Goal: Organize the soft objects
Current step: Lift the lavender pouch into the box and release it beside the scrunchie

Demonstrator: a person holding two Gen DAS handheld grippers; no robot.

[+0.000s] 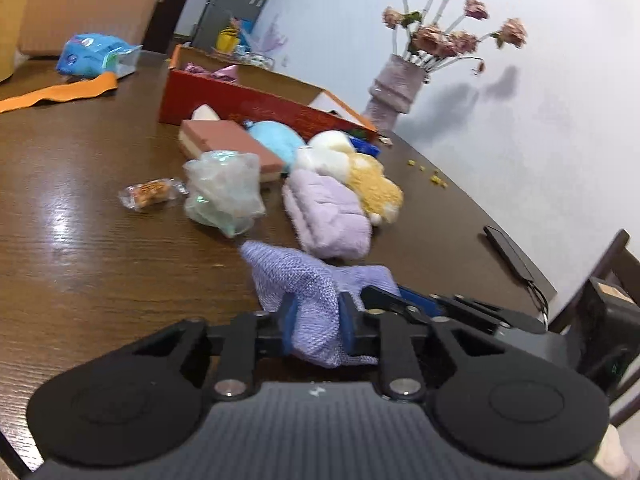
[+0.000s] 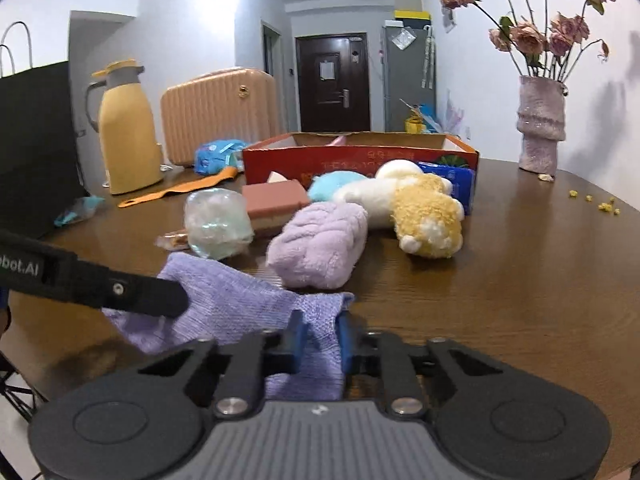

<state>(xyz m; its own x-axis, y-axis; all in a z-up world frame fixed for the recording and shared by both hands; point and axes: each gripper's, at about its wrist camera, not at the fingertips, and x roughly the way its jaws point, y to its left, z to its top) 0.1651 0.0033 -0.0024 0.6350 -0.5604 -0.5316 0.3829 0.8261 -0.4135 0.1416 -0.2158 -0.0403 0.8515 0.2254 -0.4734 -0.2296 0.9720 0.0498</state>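
Observation:
A purple knit cloth (image 1: pixel 296 280) lies at the near edge of the brown table (image 1: pixel 100 200). My left gripper (image 1: pixel 318 316) is shut on one end of it, the blue pads pressing the fabric. In the right wrist view my right gripper (image 2: pixel 322 336) is shut on the other end of the same cloth (image 2: pixel 232 304), and a black finger (image 2: pixel 152 300) of the left gripper lies over the cloth from the left. Just beyond sit a lilac fluffy roll (image 2: pixel 320 244), a yellow and white plush toy (image 2: pixel 428 216) and a light blue plush (image 2: pixel 332 186).
An open red cardboard box (image 2: pixel 360 160) stands behind the pile. Beside the toys are a plastic-wrapped bundle (image 2: pixel 218 220) and a pink block (image 2: pixel 276 198). A vase of flowers (image 2: pixel 540 124) stands at the right, a yellow jug (image 2: pixel 128 132) and black bag (image 2: pixel 36 140) at the left.

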